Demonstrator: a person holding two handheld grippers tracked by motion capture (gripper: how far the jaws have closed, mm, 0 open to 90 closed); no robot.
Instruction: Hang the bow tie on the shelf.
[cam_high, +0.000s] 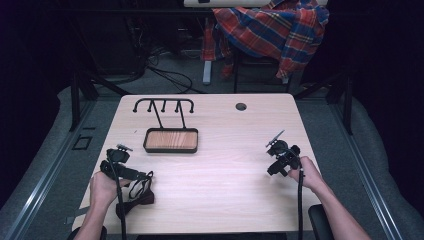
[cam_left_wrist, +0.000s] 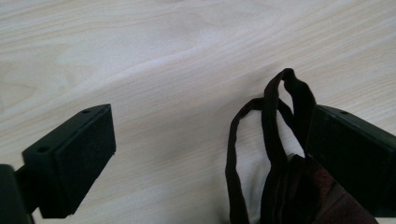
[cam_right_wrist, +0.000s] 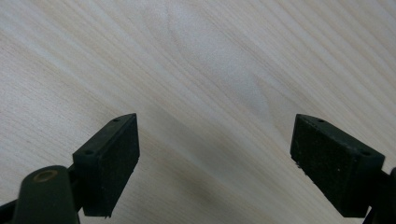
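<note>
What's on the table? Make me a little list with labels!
table: light wood, small round hole near the far edge
rack: black hook rack standing on a wooden tray, nothing hanging on it
bag: dark bag with thin straps, lying by the left gripper
left gripper: open, straps between its jaws, not pinched
right gripper: open, bare table between its jaws
behind the table: plaid shirt draped over a chair
</note>
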